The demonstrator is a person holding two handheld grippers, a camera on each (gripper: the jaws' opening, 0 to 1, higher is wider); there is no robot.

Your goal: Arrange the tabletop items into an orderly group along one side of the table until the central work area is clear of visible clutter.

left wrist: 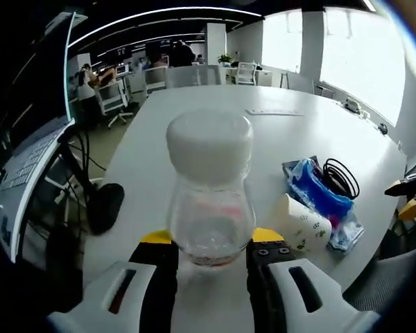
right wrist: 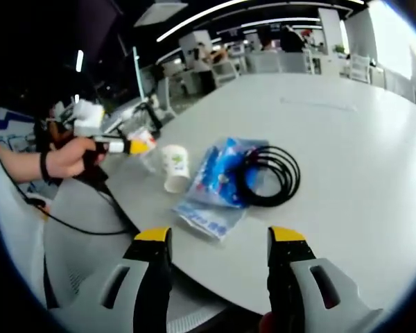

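The left gripper (left wrist: 211, 253) is clenched on a clear jar (left wrist: 210, 194) with a white lid, holding it upright at the centre of the left gripper view, close to the near edge of the white bench (left wrist: 194, 104). The right gripper (right wrist: 220, 239) is released, jaws spread and empty, at the bottom of the right gripper view and short of the bench edge. At the centre of that view lie a paper cup (right wrist: 175, 167) on its side, a blue plastic packet (right wrist: 218, 182) and a coiled black cable (right wrist: 268, 175); the cable rests partly on the packet, and the cup lies just beside it. These three items already form a loose cluster near one edge. Judged from this, the task is partly done: the jar is not yet set down with the group, and the cluster needs tidying. A flat pale object (left wrist: 274, 112) lies far out on the bench, well apart from the group.
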